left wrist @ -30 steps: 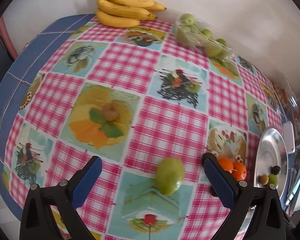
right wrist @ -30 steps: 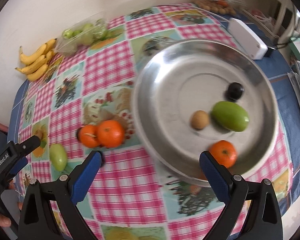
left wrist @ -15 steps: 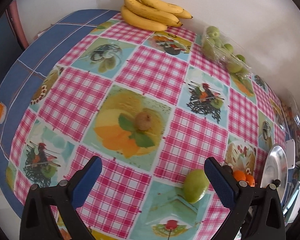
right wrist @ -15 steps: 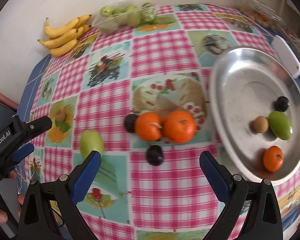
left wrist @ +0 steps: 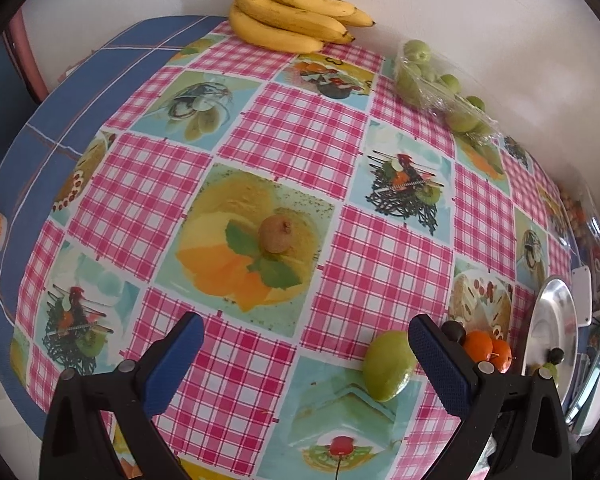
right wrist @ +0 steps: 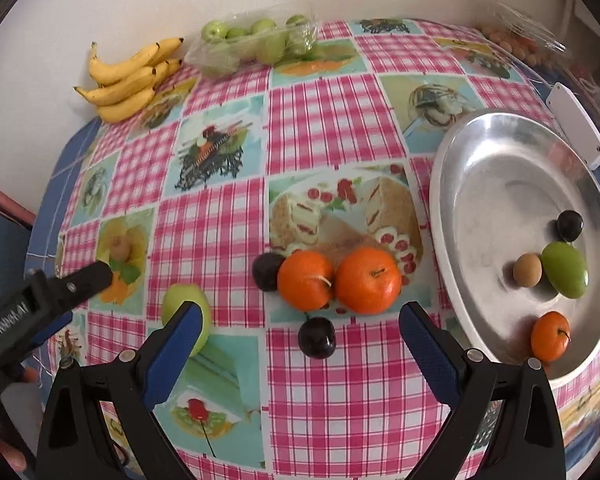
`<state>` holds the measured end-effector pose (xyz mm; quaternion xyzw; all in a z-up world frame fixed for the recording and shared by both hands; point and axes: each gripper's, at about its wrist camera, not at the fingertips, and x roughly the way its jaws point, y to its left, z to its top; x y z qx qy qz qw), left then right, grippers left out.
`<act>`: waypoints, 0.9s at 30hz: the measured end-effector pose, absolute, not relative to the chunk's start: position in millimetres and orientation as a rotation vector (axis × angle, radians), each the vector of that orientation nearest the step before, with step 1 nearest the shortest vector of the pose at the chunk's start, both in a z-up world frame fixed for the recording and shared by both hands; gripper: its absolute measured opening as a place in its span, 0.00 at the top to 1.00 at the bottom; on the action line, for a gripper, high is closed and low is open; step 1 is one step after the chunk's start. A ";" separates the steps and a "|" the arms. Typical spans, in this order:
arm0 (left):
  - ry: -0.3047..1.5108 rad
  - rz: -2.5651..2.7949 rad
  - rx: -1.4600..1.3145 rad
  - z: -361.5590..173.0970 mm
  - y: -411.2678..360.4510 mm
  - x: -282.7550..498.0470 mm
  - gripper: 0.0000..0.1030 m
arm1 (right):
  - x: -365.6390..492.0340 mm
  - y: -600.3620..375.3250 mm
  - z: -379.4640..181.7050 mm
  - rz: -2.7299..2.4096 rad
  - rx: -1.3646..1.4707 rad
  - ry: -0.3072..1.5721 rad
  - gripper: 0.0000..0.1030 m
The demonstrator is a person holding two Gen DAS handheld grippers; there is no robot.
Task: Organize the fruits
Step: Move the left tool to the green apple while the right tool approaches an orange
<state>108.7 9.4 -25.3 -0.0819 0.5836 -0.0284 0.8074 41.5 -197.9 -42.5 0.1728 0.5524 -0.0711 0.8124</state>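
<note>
In the left wrist view, the left gripper [left wrist: 306, 354] hangs over the table with its jaws wide and nothing between them; its blue ribbed pads [left wrist: 174, 362] frame the lower middle of the frame. Dead centre sits a small brown fruit [left wrist: 275, 235], round and rough-skinned, resting on a printed panel of the glossy checked tablecloth [left wrist: 380, 264]. A smooth green mango [left wrist: 388, 365] lies at lower right, just beside the right-hand pad, and a bunch of bananas [left wrist: 292, 20] lies along the upper edge against the wall. The brown fruit looks like this gripper's target, so I would centre the pads either side of it and close gently, since a small round fruit can roll on slick oilcloth. In the right wrist view, the right gripper [right wrist: 300, 354] is likewise spread wide and empty at the bottom of the frame. Just above it lies a dark plum [right wrist: 317, 337], shiny and nearly spherical; higher up two oranges [right wrist: 340, 280] with dimpled peel touch each other, a second plum [right wrist: 267, 271] against the left one. The steel plate [right wrist: 488, 144] at the right, shallow and mirror-bright, already holds an orange, a green mango, a brown fruit and a plum. The nearest plum seems the easiest pick: lower straight over it, grip at its widest part, and set it into the plate rather than drop it.
</note>
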 end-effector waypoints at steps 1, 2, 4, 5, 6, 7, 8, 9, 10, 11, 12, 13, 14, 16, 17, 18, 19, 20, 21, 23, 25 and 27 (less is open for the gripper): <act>1.249 -0.065 -0.171 -25.0 8.0 108.4 0.00 | 41.8 -199.1 -40.7 -0.163 0.366 1.176 0.04; 1.250 -0.069 -0.168 -25.0 6.6 108.2 0.00 | 42.3 -199.6 -39.8 -0.174 0.362 1.178 0.04; 1.251 -0.075 -0.162 -25.0 3.9 107.7 0.00 | 43.7 -201.5 -37.6 -0.168 0.360 1.189 0.04; 1.251 -0.076 -0.158 -25.1 3.1 107.6 0.00 | 44.0 -202.8 -36.5 -0.150 0.369 1.175 0.04; 1.252 -0.077 -0.154 -25.3 2.1 107.5 0.00 | 43.8 -204.6 -34.4 -0.131 0.383 1.156 0.04; 1.253 -0.078 -0.152 -25.4 1.3 107.4 0.00 | 43.3 -206.0 -32.6 -0.127 0.389 1.149 0.04; 1.253 -0.080 -0.150 -25.5 0.2 107.6 0.00 | 43.8 -206.7 -31.4 -0.127 0.391 1.151 0.04; 1.254 -0.082 -0.148 -25.5 -0.5 107.5 0.00 | 44.3 -207.8 -30.6 -0.123 0.398 1.158 0.04; 1.255 -0.083 -0.145 -25.5 -1.2 107.5 0.00 | 44.0 -209.6 -29.4 -0.109 0.411 1.151 0.04; 1.256 -0.083 -0.143 -25.8 -2.2 107.6 0.00 | 44.4 -210.4 -28.5 -0.099 0.421 1.140 0.04; 1.257 -0.086 -0.140 -25.9 -3.2 107.4 0.00 | 43.9 -211.5 -28.1 -0.096 0.424 1.138 0.04; 1.259 -0.088 -0.139 -25.9 -3.8 107.4 0.00 | 43.8 -212.9 -27.5 -0.104 0.422 1.139 0.04; 1.261 -0.092 -0.139 -26.1 -4.2 107.4 0.00 | 43.2 -215.0 -27.4 -0.120 0.419 1.141 0.04; 1.267 -0.098 -0.143 -27.0 -5.4 107.3 0.00 | 41.5 -218.5 -27.8 -0.144 0.419 1.138 0.04; 1.270 -0.098 -0.146 -27.5 -5.8 107.4 0.00 | 40.7 -220.3 -28.6 -0.156 0.416 1.139 0.04; 1.275 -0.101 -0.162 -28.8 -5.6 107.0 0.00 | 39.9 -221.9 -29.1 -0.167 0.412 1.139 0.04; 1.280 -0.105 -0.176 -29.8 -5.3 107.0 0.00 | 39.3 -223.3 -29.9 -0.178 0.405 1.139 0.04; 1.290 -0.112 -0.201 -31.9 -4.6 106.9 0.00 | 38.5 -224.7 -30.6 -0.192 0.397 1.140 0.05; 1.295 -0.117 -0.207 -32.9 -5.3 107.1 0.01 | 38.3 -226.4 -31.2 -0.206 0.390 1.136 0.05; 1.302 -0.128 -0.205 -35.3 -8.3 106.4 0.01 | 37.6 -229.6 -31.7 -0.219 0.393 1.131 0.13; 1.307 -0.145 -0.193 -37.5 -13.8 105.3 0.07 | 37.4 -234.0 -32.7 -0.228 0.406 1.133 0.28; 1.318 -0.166 -0.184 -40.1 -19.5 104.0 0.11 | 38.0 -235.7 -35.1 -0.227 0.412 1.140 0.32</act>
